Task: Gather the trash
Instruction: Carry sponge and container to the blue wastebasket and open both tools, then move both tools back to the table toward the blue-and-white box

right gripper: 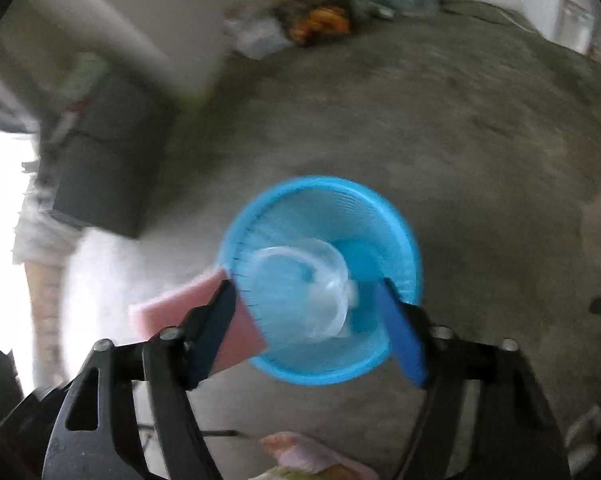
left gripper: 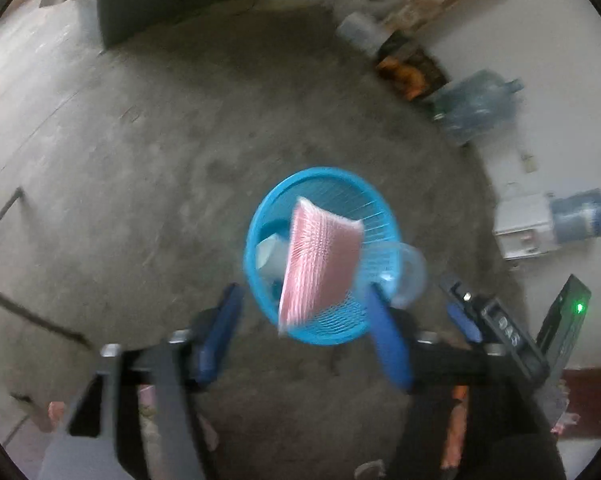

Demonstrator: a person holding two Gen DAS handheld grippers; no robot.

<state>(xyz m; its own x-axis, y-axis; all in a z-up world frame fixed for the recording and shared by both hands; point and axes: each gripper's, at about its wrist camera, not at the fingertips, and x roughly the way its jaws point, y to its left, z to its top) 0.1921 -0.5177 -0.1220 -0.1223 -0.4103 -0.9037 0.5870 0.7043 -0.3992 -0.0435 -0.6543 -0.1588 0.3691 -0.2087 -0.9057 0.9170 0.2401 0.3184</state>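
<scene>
**Both pieces of trash let go over the basket**

I have both grippers pointed steeply down at the blue basket (left gripper: 322, 256) on the concrete floor (left gripper: 140, 160). My left gripper (left gripper: 304, 332) stands wide, nothing pressed between its blue fingers (left gripper: 388, 344); the pink packet (left gripper: 320, 268) hangs loose just ahead of them, tilted on edge over the basket's mouth and blurred, so I judge it is dropping in. My right gripper (right gripper: 308, 328) is wide as well, and the clear plastic cup (right gripper: 304, 292) sits free between the fingers without touching either pad, right over the basket's opening. From the left camera that cup shows at the basket's far rim, so I cannot say for certain it will land inside rather than clip the edge.

Something pale already lies in the bottom of the basket, so part of the collecting looks done. These two pieces are at the point of going in.

What is left, as far as I can see: more clutter along the wall (left gripper: 560, 20), including an orange-and-dark heap (left gripper: 408, 70) and large water jugs (left gripper: 476, 104); which of it counts as trash I cannot tell.
</scene>
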